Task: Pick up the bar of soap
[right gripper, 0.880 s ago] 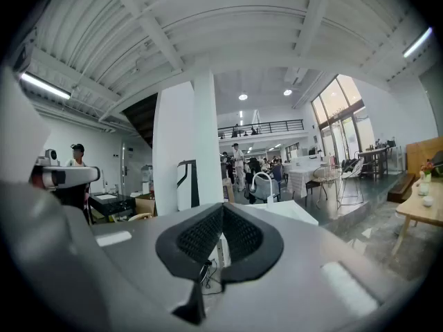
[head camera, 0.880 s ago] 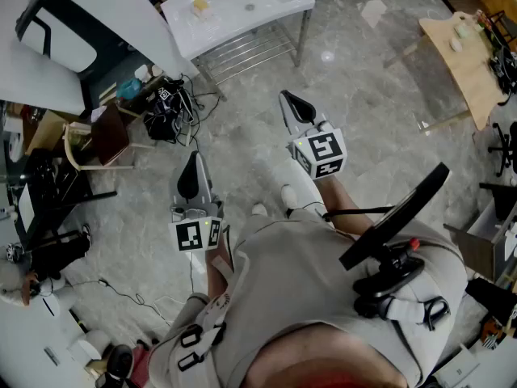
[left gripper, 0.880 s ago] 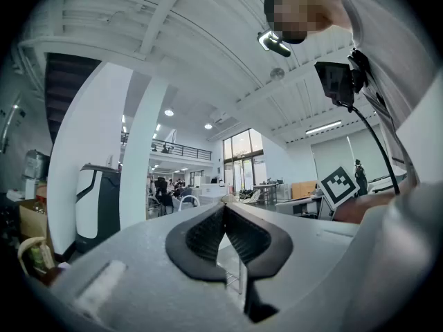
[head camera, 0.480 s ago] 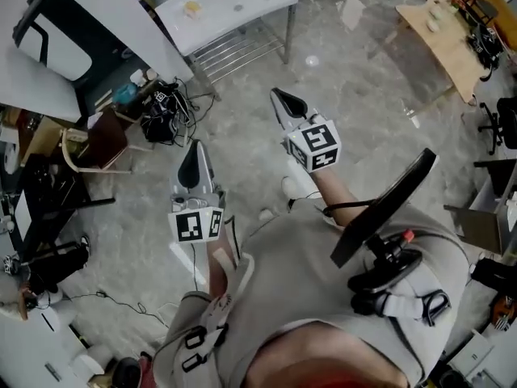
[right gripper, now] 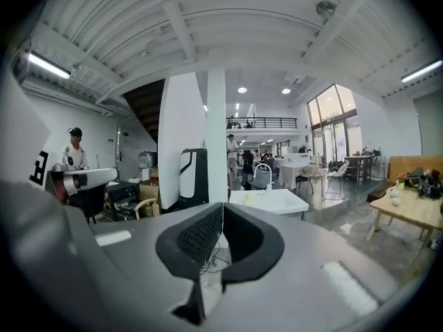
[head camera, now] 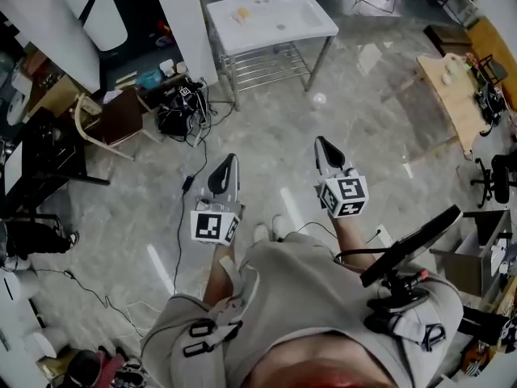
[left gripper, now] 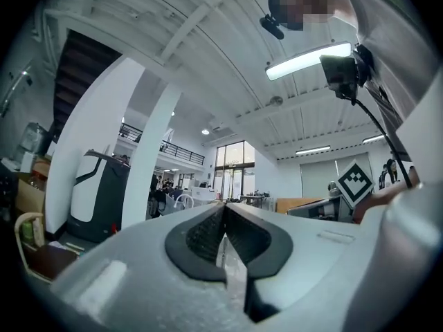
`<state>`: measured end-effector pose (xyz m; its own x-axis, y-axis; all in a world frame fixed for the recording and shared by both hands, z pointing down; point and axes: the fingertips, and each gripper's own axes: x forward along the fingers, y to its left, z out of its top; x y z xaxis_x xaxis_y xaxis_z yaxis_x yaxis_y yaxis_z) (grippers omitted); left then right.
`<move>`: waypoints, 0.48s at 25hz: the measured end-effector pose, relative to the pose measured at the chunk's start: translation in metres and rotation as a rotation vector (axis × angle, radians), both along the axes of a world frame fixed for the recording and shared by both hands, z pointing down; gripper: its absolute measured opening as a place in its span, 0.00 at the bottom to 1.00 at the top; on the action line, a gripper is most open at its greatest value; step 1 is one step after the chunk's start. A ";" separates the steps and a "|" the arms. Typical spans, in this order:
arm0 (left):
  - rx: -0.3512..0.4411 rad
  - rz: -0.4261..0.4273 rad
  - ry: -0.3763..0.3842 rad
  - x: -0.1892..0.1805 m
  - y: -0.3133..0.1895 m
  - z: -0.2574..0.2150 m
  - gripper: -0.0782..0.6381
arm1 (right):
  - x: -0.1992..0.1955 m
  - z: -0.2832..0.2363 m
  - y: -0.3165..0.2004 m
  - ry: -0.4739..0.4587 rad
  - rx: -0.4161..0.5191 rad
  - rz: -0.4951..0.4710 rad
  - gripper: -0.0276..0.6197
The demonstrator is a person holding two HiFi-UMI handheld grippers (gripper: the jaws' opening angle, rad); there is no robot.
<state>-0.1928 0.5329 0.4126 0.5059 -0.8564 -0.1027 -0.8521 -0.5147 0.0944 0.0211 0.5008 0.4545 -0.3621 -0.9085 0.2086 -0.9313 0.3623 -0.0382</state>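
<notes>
Far ahead of both pairs of jaws, the small pale yellow bar of soap [head camera: 241,12] lies on the white rectangular surface [head camera: 319,29] with metal legs. It looks like a little blocky lump, too small to tell its long axis or which way it points. The left gripper [head camera: 231,159] and the right gripper [head camera: 322,141], grey with black ribbed pads [right gripper: 199,236], have their jaws closed together on nothing.
</notes>
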 end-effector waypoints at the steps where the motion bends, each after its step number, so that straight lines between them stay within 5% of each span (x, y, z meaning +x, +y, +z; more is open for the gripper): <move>1: -0.007 -0.002 0.000 -0.002 0.002 0.004 0.10 | 0.000 0.001 0.003 -0.013 -0.005 0.003 0.05; 12: -0.006 0.049 -0.056 0.047 0.009 0.007 0.10 | 0.046 0.005 0.036 -0.049 0.013 0.034 0.05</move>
<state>-0.1454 0.5417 0.4196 0.5523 -0.8309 -0.0676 -0.8299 -0.5557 0.0501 0.0672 0.5363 0.4590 -0.3405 -0.9229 0.1796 -0.9401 0.3313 -0.0798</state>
